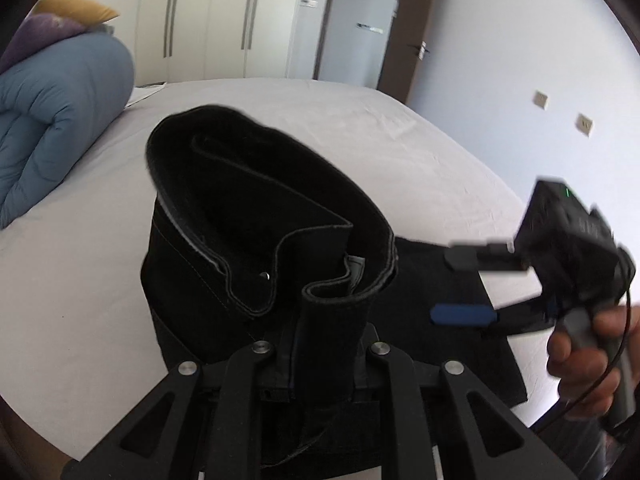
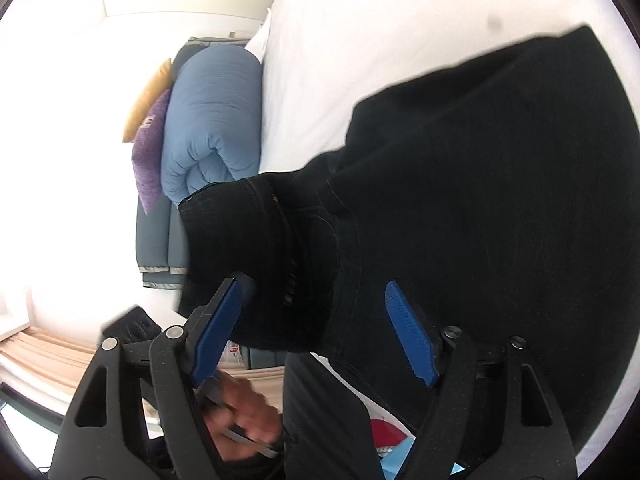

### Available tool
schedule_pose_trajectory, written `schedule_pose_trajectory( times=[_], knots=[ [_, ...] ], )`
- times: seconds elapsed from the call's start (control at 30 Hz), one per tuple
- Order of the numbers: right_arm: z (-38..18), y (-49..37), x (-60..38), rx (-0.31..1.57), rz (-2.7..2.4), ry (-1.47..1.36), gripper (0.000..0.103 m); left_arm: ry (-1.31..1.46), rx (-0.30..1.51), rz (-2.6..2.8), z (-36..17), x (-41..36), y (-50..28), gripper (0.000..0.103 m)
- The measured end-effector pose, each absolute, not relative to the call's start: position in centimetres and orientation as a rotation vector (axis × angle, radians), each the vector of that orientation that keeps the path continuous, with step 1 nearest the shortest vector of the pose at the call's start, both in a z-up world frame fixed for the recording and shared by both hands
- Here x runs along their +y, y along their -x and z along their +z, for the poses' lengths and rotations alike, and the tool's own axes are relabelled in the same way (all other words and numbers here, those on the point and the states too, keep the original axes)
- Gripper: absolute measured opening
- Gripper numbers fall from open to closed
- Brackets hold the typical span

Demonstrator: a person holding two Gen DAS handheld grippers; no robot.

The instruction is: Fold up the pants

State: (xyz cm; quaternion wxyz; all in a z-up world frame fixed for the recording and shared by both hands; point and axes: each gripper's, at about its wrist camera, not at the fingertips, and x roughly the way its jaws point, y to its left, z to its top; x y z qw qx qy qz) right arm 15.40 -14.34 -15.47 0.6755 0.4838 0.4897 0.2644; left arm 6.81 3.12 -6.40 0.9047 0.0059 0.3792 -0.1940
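Observation:
Black pants (image 1: 256, 216) lie on a white bed, their waistband lifted and gaping open toward the left wrist camera. My left gripper (image 1: 320, 360) is shut on the waistband (image 1: 332, 320) near the fly, its fingertips hidden by the cloth. My right gripper (image 1: 460, 288) shows at the right of the left wrist view, open, over the flat part of the pants. In the right wrist view the right gripper (image 2: 320, 332) is open with blue pads (image 2: 408, 332) astride the raised pants (image 2: 480, 180), not touching them.
The white bed sheet (image 1: 100, 280) spreads around the pants. A rolled blue duvet (image 1: 52, 120) with purple and yellow pillows lies at the bed's far left. Wardrobe doors (image 1: 224, 16) and a room door (image 1: 360, 24) stand beyond the bed.

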Motion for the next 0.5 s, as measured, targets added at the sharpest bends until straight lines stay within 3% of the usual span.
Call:
schedule_pose_trajectory(
  times=[0.2, 0.33, 0.5],
  knots=[
    [-15.4, -15.9, -15.5, 1.136, 0.583, -1.072, 0.076, -0.216, 0.832, -0.46, -10.1, -0.8, -4.2, 0.016],
    [-15.2, -16.2, -14.7, 1.171, 0.581, -1.034, 0.083, -0.304, 0.831, -0.468, -11.1, -1.9, -2.9, 0.016],
    [-16.1, -15.9, -13.3, 1.255, 0.54, -0.955, 0.083, -0.338, 0.813, -0.466, -11.4, -2.4, -2.2, 0.016]
  ],
)
